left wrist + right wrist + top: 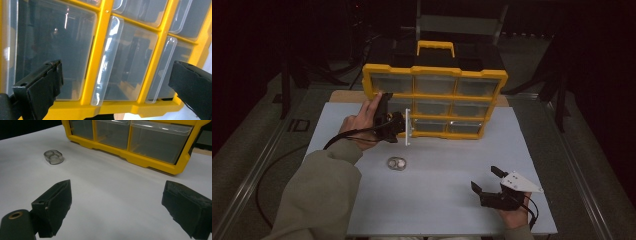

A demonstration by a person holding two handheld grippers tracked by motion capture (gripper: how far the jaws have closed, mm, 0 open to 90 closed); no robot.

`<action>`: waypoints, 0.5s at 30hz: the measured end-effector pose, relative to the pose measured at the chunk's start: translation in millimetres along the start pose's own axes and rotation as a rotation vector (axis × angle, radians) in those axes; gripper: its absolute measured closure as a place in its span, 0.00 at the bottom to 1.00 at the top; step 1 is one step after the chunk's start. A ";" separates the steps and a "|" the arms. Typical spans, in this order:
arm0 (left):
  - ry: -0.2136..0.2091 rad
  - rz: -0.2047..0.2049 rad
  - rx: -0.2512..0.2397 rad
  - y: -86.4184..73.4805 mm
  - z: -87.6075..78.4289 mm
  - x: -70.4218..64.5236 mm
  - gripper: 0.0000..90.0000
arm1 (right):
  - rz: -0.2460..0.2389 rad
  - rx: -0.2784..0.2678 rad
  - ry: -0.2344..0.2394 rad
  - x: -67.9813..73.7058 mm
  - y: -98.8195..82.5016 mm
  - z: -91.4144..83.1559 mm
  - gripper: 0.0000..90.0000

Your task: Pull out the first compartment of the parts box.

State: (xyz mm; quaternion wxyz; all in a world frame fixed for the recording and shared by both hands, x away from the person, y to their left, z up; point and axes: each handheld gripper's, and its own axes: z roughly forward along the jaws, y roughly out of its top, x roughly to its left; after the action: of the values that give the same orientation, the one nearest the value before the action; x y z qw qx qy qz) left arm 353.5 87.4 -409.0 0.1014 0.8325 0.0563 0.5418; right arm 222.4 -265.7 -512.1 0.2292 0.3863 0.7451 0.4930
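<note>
A yellow organiser [434,92] with several clear drawers stands upright at the back of the white table [437,210]. My left gripper [401,126] is held up against its lower left corner, beside a pale upright strip [408,127] at a drawer's edge. In the left gripper view that gripper [117,72] is open, with the clear drawer fronts [125,67] and the yellow frame [97,57] close ahead and nothing between the jaws. My right gripper [483,177] rests near the front right of the table. It [117,186] is open and holds nothing.
A small clear piece with two rings [396,163] lies on the table in front of the organiser, and is also the clear piece [53,157] left of the right gripper's jaws. The organiser's bottom row [150,161] faces the right gripper. Dark floor surrounds the table.
</note>
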 end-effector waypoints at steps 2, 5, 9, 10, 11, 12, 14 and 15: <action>0.010 -0.001 -0.001 -0.7 0.2 2.1 0.00 | 0.002 0.001 0.000 0.0 0.0 0.0 0.11; 0.019 -0.002 -0.002 -1.1 1.0 4.3 0.00 | 0.001 0.001 0.001 0.0 0.0 0.1 0.11; 0.029 0.014 0.003 -1.0 1.7 5.9 0.00 | 0.003 0.002 0.002 -0.2 -0.1 0.1 0.11; 0.029 0.014 0.003 -1.0 1.7 5.9 0.00 | 0.003 0.002 0.002 -0.2 -0.1 0.1 0.11; 0.030 0.015 0.005 -1.2 1.9 6.2 0.00 | 0.003 0.003 0.001 -0.3 -0.1 0.0 0.11; 0.034 0.018 0.008 -1.5 2.3 6.5 0.00 | 0.004 0.002 0.002 -0.4 -0.2 0.0 0.11; 0.044 0.015 0.009 -2.6 3.2 7.3 0.00 | 0.002 0.004 0.003 -0.3 -0.2 0.2 0.11; 0.051 0.009 0.008 -3.5 3.5 8.4 0.00 | 0.001 0.005 0.003 -0.3 -0.3 0.4 0.11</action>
State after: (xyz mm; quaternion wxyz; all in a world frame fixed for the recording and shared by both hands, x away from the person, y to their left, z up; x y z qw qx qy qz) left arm 360.3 92.2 -403.7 0.0942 0.8191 0.0575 0.5629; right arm 222.8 -265.8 -512.6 0.2269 0.3865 0.7466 0.4917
